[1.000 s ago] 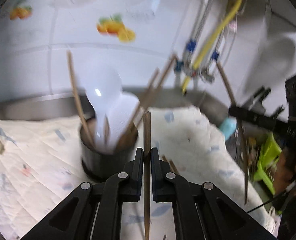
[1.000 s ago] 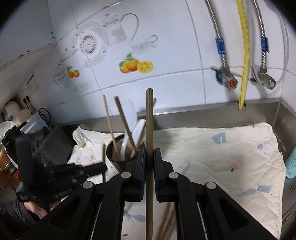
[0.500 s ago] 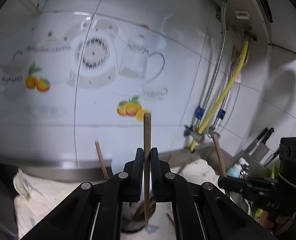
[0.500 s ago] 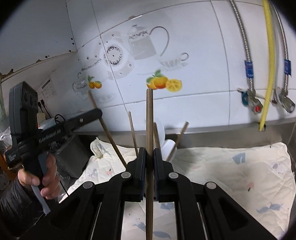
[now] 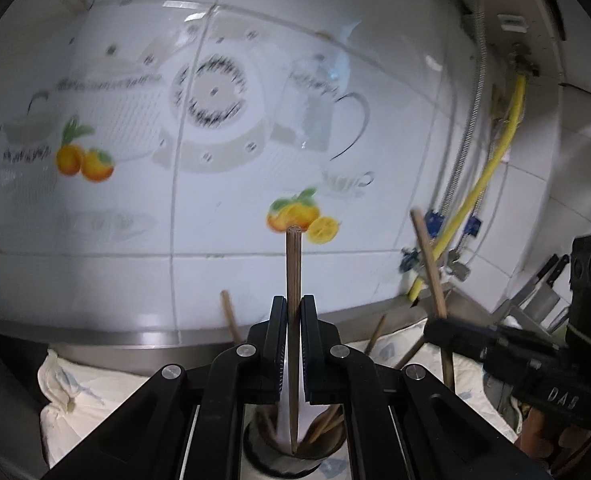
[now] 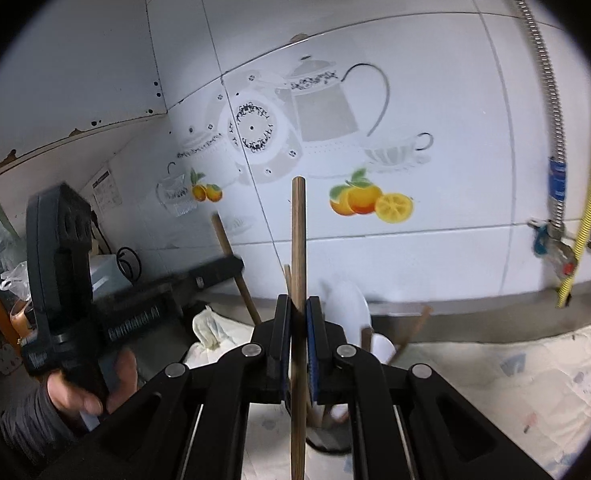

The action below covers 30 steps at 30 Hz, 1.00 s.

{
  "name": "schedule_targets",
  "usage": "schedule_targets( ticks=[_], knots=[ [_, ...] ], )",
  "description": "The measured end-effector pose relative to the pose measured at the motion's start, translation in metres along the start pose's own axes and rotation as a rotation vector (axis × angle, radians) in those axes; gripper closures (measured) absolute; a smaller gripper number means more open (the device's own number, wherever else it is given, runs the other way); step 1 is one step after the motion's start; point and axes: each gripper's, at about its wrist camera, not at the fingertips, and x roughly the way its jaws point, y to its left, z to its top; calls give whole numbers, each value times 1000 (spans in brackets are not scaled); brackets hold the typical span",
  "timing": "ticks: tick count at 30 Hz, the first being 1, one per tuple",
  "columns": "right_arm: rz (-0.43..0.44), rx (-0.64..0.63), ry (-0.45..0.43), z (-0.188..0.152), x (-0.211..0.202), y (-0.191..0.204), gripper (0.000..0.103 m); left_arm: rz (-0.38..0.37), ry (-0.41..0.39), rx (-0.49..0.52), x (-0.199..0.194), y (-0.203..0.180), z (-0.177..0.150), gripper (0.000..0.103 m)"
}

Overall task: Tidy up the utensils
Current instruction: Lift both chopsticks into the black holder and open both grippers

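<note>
Left gripper (image 5: 294,308) clamped on a thin brown wooden chopstick (image 5: 293,264), held upright, its lower tip inside the round metal utensil holder (image 5: 291,458) among other sticks and a white spoon (image 6: 349,308). Right gripper (image 6: 298,312) clamped on a second brown wooden chopstick (image 6: 298,240), also upright, just in front of the holder. Holder stands on a pale quilted cloth (image 6: 515,376) below the white tiled wall (image 6: 415,260).

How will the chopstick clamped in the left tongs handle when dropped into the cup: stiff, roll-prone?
The chopstick looks like thin straight wood, so probably stiff and light. Its tapered tip hangs over the utensil cup, already crowded with sticks, so it may snag or lean. It seems round: likely to roll if it misses onto the cloth.
</note>
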Motion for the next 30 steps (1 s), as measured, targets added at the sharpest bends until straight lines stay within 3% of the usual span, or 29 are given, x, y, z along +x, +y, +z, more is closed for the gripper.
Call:
schedule_targets(
  ticks=[8,16,20,30],
  knots=[
    [-22,21,-66,-1,35,-7,93,18,45,-41,16,23,-19,97],
    [-123,-81,-185,-5,47,9,94,9,58,-46,22,30,-27,97],
    [-120,-89,-215,-3,48,12,94,4,60,-55,23,32,-28,97],
    [-116,-145,-209,-4,66,20,94,0,62,-79,27,38,-31,96]
  ],
)
